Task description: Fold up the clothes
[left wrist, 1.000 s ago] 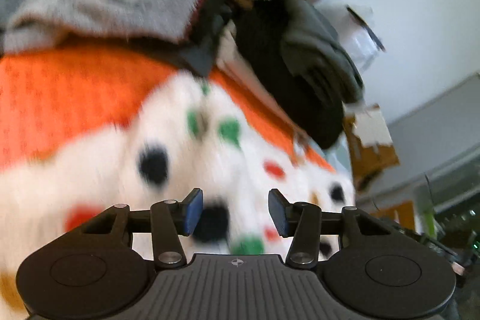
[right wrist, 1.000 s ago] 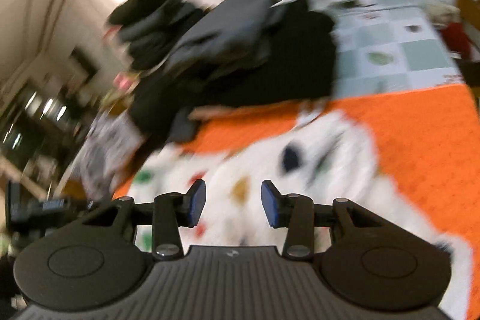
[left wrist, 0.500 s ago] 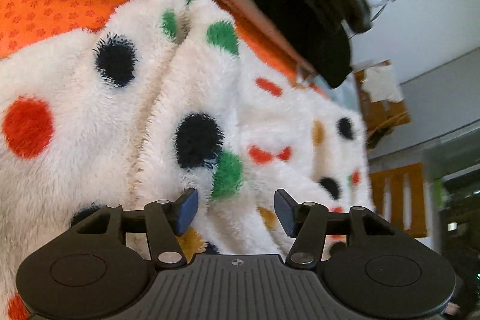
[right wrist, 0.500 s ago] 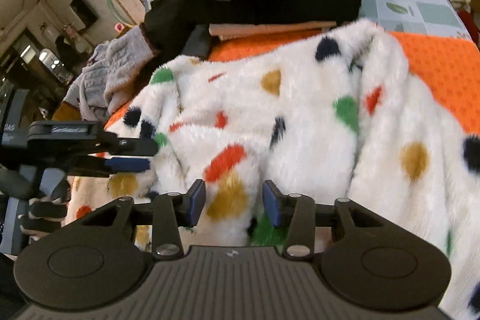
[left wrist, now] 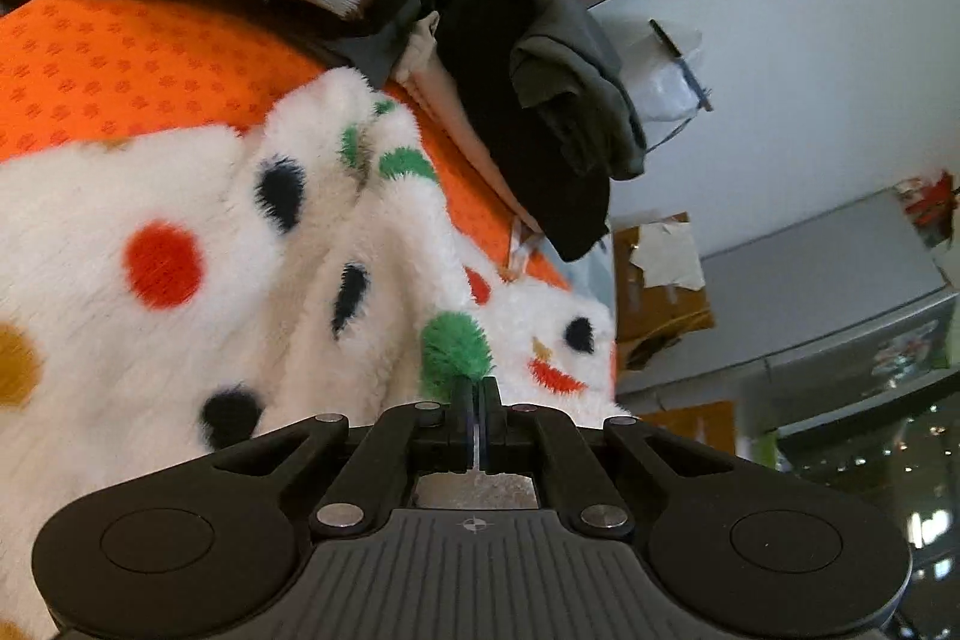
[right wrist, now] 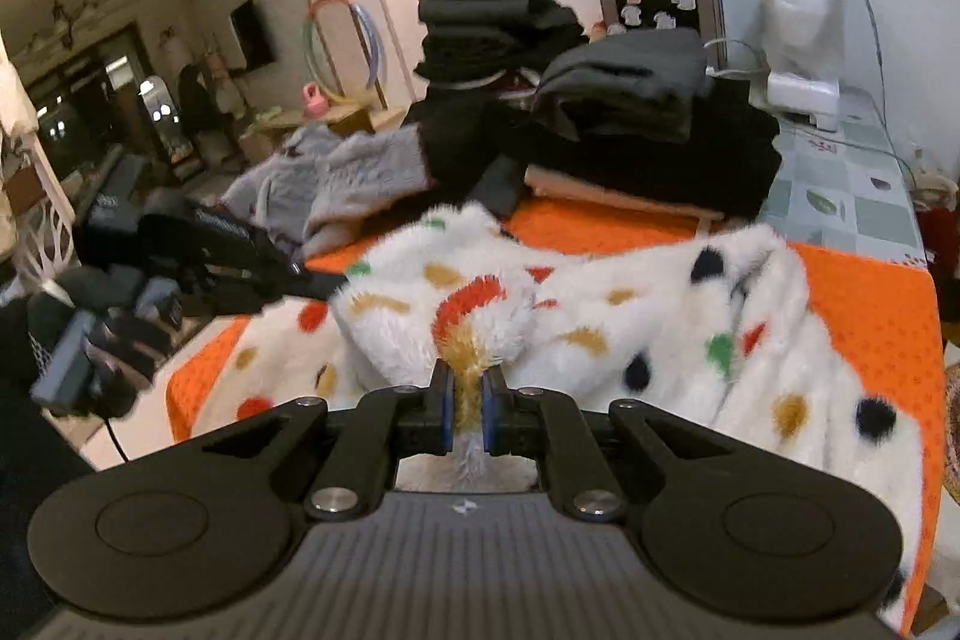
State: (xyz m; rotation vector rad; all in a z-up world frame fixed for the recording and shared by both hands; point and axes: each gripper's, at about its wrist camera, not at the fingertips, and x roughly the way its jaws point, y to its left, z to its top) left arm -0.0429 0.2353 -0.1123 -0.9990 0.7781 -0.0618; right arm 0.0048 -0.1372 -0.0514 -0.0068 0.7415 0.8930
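Right gripper (right wrist: 463, 403): blue-padded fingers pinched together on a tuft of the white fluffy fleece garment with coloured polka dots (right wrist: 630, 328), right at its near edge. The cloth bunches up just ahead of the pads into a raised fold.

Left gripper (left wrist: 478, 421): fingers pressed together on a thin bit of the same fleece beside a green dot. In the right wrist view the left gripper's black body shows at the garment's left side, so the two grips sit apart along the near hem, left hand at the left end, right hand toward the middle.

Garment lies rumpled, not flat, spread across the orange dotted mat (right wrist: 870, 304). Its long axis appears to run left to right across the mat; the bulk stretches away from both grippers toward the far side.

Beyond it: a grey knitted sweater (right wrist: 354, 178) lying loose, then stacked dark folded clothes (right wrist: 636, 124) at the mat's far edge.

Judgement: any fold would carry the held edge away from the person, over the body of the garment.
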